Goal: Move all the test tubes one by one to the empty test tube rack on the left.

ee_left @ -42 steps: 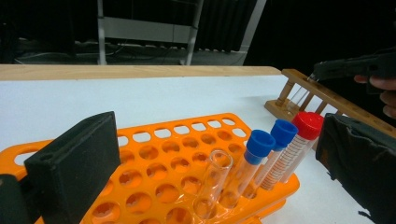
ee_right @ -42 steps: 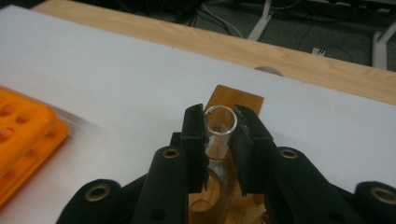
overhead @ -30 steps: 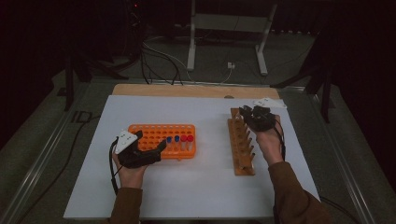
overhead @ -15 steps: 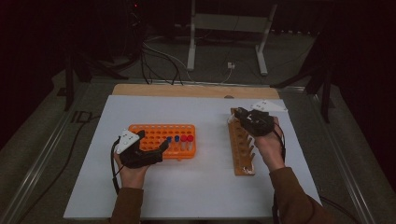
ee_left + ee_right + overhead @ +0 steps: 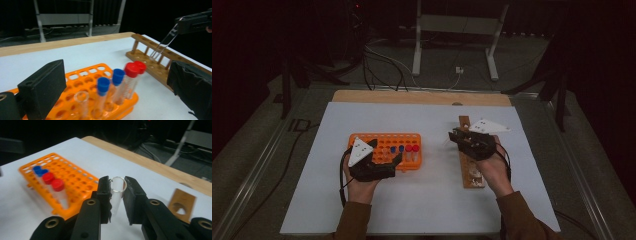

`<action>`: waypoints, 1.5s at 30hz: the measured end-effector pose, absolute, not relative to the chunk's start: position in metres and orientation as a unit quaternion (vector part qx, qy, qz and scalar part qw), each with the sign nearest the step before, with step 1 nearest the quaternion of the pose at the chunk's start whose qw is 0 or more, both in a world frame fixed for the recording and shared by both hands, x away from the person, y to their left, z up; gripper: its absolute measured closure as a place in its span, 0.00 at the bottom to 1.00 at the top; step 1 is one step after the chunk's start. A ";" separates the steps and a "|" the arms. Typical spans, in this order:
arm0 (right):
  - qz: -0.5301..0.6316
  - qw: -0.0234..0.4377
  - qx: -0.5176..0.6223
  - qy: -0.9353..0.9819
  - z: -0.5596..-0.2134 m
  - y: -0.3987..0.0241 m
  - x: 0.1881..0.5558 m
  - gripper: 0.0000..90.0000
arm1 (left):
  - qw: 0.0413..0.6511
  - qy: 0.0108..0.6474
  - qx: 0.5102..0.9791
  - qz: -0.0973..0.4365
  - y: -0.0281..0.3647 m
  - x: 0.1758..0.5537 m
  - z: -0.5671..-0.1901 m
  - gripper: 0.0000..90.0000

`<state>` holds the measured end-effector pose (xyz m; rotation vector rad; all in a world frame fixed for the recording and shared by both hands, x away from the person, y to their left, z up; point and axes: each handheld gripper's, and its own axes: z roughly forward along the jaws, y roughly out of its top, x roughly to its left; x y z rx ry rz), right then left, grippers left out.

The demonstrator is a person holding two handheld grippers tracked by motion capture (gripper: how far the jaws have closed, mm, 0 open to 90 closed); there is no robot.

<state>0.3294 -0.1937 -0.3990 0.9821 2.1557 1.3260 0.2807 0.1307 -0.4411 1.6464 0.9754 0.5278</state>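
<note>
My right gripper [image 5: 117,182] is shut on a clear, uncapped glass tube [image 5: 115,195], pinching it just below its rim. It holds the tube [image 5: 163,45] tilted in the air beside the wooden rack [image 5: 471,175], on the side toward the orange rack [image 5: 384,142]. That rack carries two blue-capped tubes [image 5: 110,82], two red-capped tubes [image 5: 133,72] and one uncapped tube [image 5: 81,100]. My left gripper [image 5: 395,164] is at the orange rack's near edge, jaws wide open on either side of the capped tubes and touching none of them.
Both racks rest on a white sheet [image 5: 432,205] over a wooden tabletop [image 5: 422,97]. White sheet lies bare between the racks and along the near edge. Cables and a metal stand [image 5: 452,30] lie on the dark floor beyond the table.
My right gripper has carried the clear tube left, off the wooden rack and toward the orange one. The left gripper has edged slightly right along the orange rack.
</note>
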 end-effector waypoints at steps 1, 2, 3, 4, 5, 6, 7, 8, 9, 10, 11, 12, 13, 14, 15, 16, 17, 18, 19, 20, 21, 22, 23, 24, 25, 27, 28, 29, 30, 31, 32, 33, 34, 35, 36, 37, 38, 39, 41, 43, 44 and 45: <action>0.478 0.210 0.349 0.778 -0.399 -0.192 0.327 0.85 | 0.547 0.408 0.697 0.220 0.128 0.280 -0.441 0.04; 0.478 0.206 0.346 0.780 -0.399 -0.190 0.325 0.84 | 0.547 0.405 0.700 0.217 0.126 0.280 -0.440 0.04; 0.479 0.204 0.343 0.782 -0.400 -0.188 0.323 0.84 | 0.547 0.401 0.702 0.217 0.124 0.279 -0.440 0.04; 0.480 0.199 0.341 0.783 -0.399 -0.186 0.321 0.84 | 0.547 0.398 0.705 0.215 0.123 0.279 -0.440 0.05; 0.481 0.195 0.339 0.785 -0.399 -0.183 0.319 0.84 | 0.548 0.396 0.704 0.218 0.121 0.278 -0.439 0.06; 0.482 0.192 0.334 0.787 -0.399 -0.181 0.317 0.84 | 0.549 0.392 0.702 0.226 0.119 0.276 -0.439 0.07; 0.482 0.188 0.329 0.790 -0.399 -0.179 0.315 0.84 | 0.551 0.390 0.701 0.229 0.118 0.275 -0.438 0.09; 0.482 0.184 0.325 0.793 -0.398 -0.177 0.312 0.84 | 0.554 0.386 0.701 0.230 0.116 0.274 -0.437 0.10; 0.482 0.183 0.318 0.796 -0.398 -0.174 0.310 0.84 | 0.555 0.380 0.703 0.231 0.115 0.273 -0.436 0.13; 0.483 0.178 0.314 0.797 -0.397 -0.171 0.308 0.84 | 0.556 0.373 0.706 0.231 0.112 0.272 -0.435 0.15; 0.485 0.174 0.309 0.799 -0.396 -0.169 0.306 0.84 | 0.555 0.368 0.709 0.231 0.110 0.271 -0.434 0.17; 0.487 0.170 0.305 0.801 -0.396 -0.166 0.304 0.84 | 0.556 0.362 0.713 0.227 0.107 0.270 -0.434 0.18; 0.489 0.166 0.300 0.802 -0.395 -0.163 0.302 0.84 | 0.554 0.357 0.718 0.226 0.104 0.269 -0.433 0.18; 0.489 0.161 0.294 0.805 -0.395 -0.160 0.300 0.84 | 0.551 0.350 0.723 0.224 0.101 0.269 -0.433 0.18; 0.489 0.158 0.290 0.807 -0.395 -0.156 0.298 0.84 | 0.550 0.344 0.729 0.220 0.098 0.268 -0.434 0.18; 0.489 0.155 0.285 0.810 -0.395 -0.153 0.296 0.84 | 0.547 0.339 0.734 0.218 0.094 0.268 -0.434 0.19; 0.488 0.153 0.279 0.813 -0.395 -0.150 0.295 0.84 | 0.544 0.333 0.740 0.215 0.091 0.268 -0.435 0.19; 0.487 0.152 0.274 0.815 -0.395 -0.147 0.293 0.84 | 0.540 0.327 0.745 0.214 0.089 0.268 -0.435 0.20; 0.488 0.149 0.272 0.816 -0.395 -0.145 0.292 0.84 | 0.537 0.324 0.748 0.214 0.086 0.267 -0.436 0.24; 0.487 0.147 0.268 0.818 -0.395 -0.143 0.291 0.84 | 0.534 0.317 0.755 0.211 0.084 0.267 -0.437 0.27; 0.487 0.144 0.265 0.820 -0.395 -0.141 0.290 0.84 | 0.533 0.307 0.760 0.210 0.083 0.266 -0.437 0.33; 0.488 0.140 0.262 0.821 -0.395 -0.140 0.290 0.84 | 0.529 0.299 0.766 0.211 0.081 0.265 -0.438 0.41; 0.487 0.137 0.261 0.822 -0.395 -0.138 0.289 0.84 | 0.526 0.292 0.771 0.210 0.079 0.265 -0.439 0.47; 0.489 0.134 0.258 0.822 -0.395 -0.138 0.289 0.84 | 0.522 0.287 0.776 0.209 0.077 0.264 -0.439 0.52; 0.490 0.131 0.258 0.823 -0.395 -0.137 0.289 0.84 | 0.519 0.280 0.781 0.207 0.076 0.264 -0.440 0.56; 0.491 0.124 0.256 0.824 -0.395 -0.135 0.288 0.84 | 0.512 0.274 0.786 0.210 0.073 0.263 -0.441 0.65; 0.491 0.122 0.254 0.824 -0.396 -0.134 0.288 0.84 | 0.510 0.272 0.788 0.212 0.072 0.262 -0.441 0.68; 0.490 0.121 0.253 0.826 -0.396 -0.134 0.288 0.84 | 0.508 0.271 0.789 0.215 0.071 0.262 -0.441 0.70; 0.489 0.120 0.253 0.827 -0.397 -0.133 0.287 0.84 | 0.506 0.269 0.790 0.216 0.071 0.262 -0.441 0.72; 0.488 0.117 0.252 0.827 -0.397 -0.132 0.287 0.84 | 0.504 0.267 0.792 0.218 0.070 0.262 -0.441 0.73; 0.488 0.115 0.252 0.828 -0.397 -0.131 0.287 0.84 | 0.503 0.267 0.792 0.221 0.070 0.261 -0.441 0.75; 0.488 0.115 0.250 0.828 -0.397 -0.131 0.287 0.84 | 0.503 0.266 0.792 0.220 0.069 0.261 -0.441 0.75; 0.488 0.113 0.249 0.829 -0.398 -0.130 0.287 0.84 | 0.501 0.265 0.794 0.220 0.069 0.261 -0.442 0.77; 0.488 0.113 0.248 0.830 -0.398 -0.129 0.287 0.84 | 0.500 0.266 0.794 0.221 0.069 0.261 -0.442 0.78; 0.487 0.111 0.248 0.830 -0.398 -0.128 0.287 0.84 | 0.501 0.266 0.794 0.219 0.070 0.262 -0.442 0.79; 0.486 0.110 0.246 0.831 -0.399 -0.128 0.287 0.84 | 0.501 0.264 0.795 0.217 0.070 0.262 -0.442 0.82; 0.484 0.111 0.245 0.832 -0.399 -0.127 0.287 0.84 | 0.500 0.260 0.797 0.217 0.070 0.262 -0.442 0.83; 0.484 0.109 0.246 0.833 -0.399 -0.127 0.287 0.84 | 0.500 0.259 0.798 0.215 0.070 0.261 -0.443 0.84; 0.484 0.107 0.248 0.832 -0.399 -0.127 0.288 0.83 | 0.497 0.261 0.800 0.214 0.070 0.262 -0.443 0.85; 0.488 0.106 0.248 0.830 -0.399 -0.128 0.288 0.77 | 0.497 0.264 0.799 0.211 0.070 0.263 -0.444 0.85; 0.491 0.104 0.249 0.829 -0.398 -0.129 0.288 0.74 | 0.496 0.266 0.799 0.211 0.071 0.263 -0.444 0.85; 0.493 0.105 0.248 0.827 -0.397 -0.130 0.288 0.70 | 0.498 0.269 0.797 0.210 0.072 0.264 -0.445 0.85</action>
